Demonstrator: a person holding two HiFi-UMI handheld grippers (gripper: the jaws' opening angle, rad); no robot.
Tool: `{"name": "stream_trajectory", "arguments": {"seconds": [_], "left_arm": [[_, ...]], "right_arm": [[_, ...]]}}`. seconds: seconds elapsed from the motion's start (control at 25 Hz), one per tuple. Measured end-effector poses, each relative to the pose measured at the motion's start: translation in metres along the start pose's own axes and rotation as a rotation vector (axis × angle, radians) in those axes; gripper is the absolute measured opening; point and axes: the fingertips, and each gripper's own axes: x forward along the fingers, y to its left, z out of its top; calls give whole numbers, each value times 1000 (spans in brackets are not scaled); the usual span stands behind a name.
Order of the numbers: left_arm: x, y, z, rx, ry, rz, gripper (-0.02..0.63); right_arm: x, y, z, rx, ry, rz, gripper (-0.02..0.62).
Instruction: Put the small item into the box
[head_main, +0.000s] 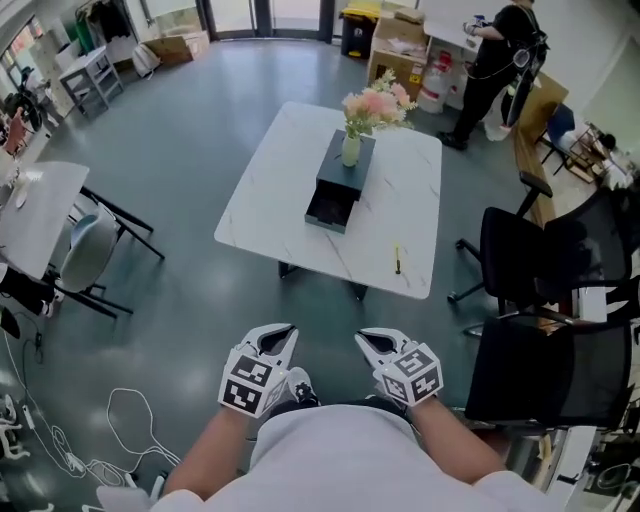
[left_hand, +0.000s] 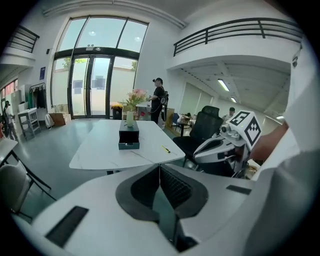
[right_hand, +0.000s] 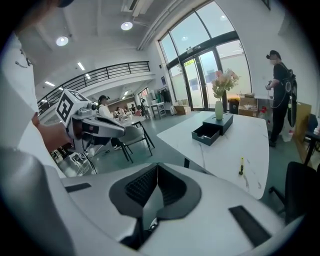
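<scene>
While both are held close to the person's body at the near edge of the head view, well short of the table, neither gripper carries anything. The left gripper (head_main: 281, 333) has its jaws pressed together, dark ribbed pads meeting with nothing between them. The right gripper (head_main: 368, 339) is the same: jaws closed tight and empty. The two sit side by side, apart from each other, above the grey floor.

The small yellow item (head_main: 397, 259), a thin stick shape, lies on the white table (head_main: 280, 195) near its near right edge. It is well apart from the dark box (head_main: 343, 170), which sits toward the middle of the tabletop. The box's drawer (head_main: 330, 210) is pulled out toward the near side. A pale vase (head_main: 351, 150) of pink flowers (head_main: 376, 104) stands on top of the box at its far end.

Black office chairs (head_main: 530, 250) stand to the right of the table. At the far right a person in dark clothes (head_main: 495, 55) stands beside cardboard boxes (head_main: 398, 50). To the left is another white table (head_main: 35, 215).
</scene>
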Motion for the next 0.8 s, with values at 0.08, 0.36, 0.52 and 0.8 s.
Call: {"name": "stream_trajectory", "arguments": {"seconds": [0.08, 0.36, 0.52, 0.8], "left_arm": [[-1, 15, -3, 21, 17, -21, 17], [4, 49, -7, 81, 67, -86, 17], [12, 54, -9, 105, 86, -120, 17], [47, 69, -5, 139, 140, -148, 17]], "right_arm": [[12, -1, 2, 23, 16, -33, 17], [36, -13, 13, 78, 29, -125, 17], [45, -33, 5, 121, 62, -164, 17], [57, -78, 10, 150, 59, -213, 17]]}}
